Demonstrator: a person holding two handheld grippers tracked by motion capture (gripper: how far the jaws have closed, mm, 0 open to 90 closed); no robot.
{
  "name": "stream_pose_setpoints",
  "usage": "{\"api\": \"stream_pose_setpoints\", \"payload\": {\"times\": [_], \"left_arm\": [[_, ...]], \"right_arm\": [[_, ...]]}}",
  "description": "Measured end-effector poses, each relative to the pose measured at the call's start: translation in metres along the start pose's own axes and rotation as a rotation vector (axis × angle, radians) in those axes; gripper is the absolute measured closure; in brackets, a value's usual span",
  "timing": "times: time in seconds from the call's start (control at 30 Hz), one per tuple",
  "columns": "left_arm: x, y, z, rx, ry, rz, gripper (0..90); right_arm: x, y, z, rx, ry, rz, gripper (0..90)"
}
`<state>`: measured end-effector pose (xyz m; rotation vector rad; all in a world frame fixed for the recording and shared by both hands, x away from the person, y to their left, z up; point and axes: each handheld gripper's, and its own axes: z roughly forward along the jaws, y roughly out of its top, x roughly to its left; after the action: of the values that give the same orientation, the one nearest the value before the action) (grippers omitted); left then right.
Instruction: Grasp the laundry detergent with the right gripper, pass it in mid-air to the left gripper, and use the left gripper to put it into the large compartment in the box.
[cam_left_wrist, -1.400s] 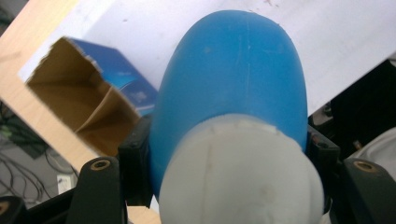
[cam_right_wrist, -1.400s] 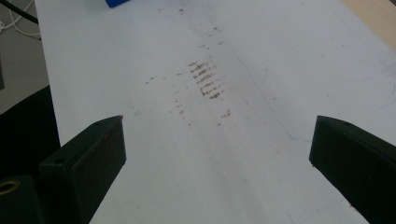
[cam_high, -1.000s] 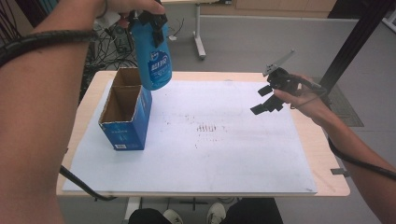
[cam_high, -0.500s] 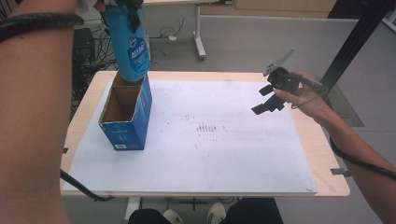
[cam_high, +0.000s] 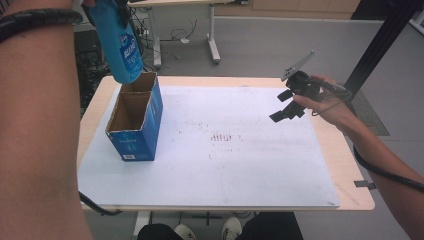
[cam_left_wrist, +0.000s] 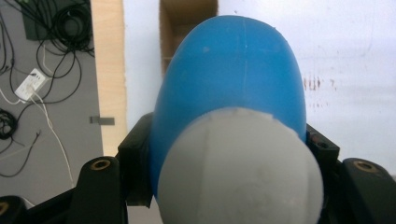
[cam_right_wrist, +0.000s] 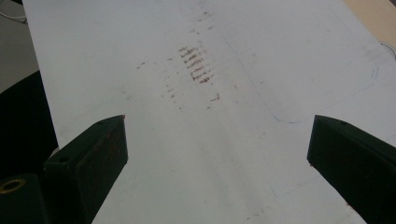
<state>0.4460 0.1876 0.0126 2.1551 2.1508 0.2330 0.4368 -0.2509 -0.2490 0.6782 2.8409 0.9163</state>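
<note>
Left gripper (cam_left_wrist: 224, 154) clamps a blue bottle (cam_high: 120, 45), top cut off in the high view, over the open cardboard box (cam_high: 135, 120) at the table's (cam_high: 350, 200) far-left corner; right gripper (cam_right_wrist: 217, 154) gapes empty.

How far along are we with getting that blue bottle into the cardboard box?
Done: the left gripper has the blue bottle clamped and lifted. In hand: it hangs above the open cardboard box, base at the far rim. Left: lower it in and release. The right gripper waits open, empty.

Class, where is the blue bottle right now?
High view, far left: the blue bottle hangs in the left tool, tilted over the open cardboard box.
</note>
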Motion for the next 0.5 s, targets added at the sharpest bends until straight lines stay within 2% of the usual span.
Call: {"api": "stream_pose_setpoints", "payload": {"times": [0.1,0.23,0.5], "left_arm": [[0.005,0.000,0.000,-0.005,0.009,-0.015,37.2],[0.014,-0.001,0.001,-0.012,-0.010,-0.054,37.2],[0.022,-0.002,0.005,-0.017,0.007,-0.091,37.2]], "right_arm": [[0.000,0.000,0.000,0.006,0.001,-0.002,4.8],[0.000,0.002,-0.002,0.003,-0.009,-0.006,5.1],[0.001,0.004,-0.003,0.016,-0.012,-0.010,5.4]]}}
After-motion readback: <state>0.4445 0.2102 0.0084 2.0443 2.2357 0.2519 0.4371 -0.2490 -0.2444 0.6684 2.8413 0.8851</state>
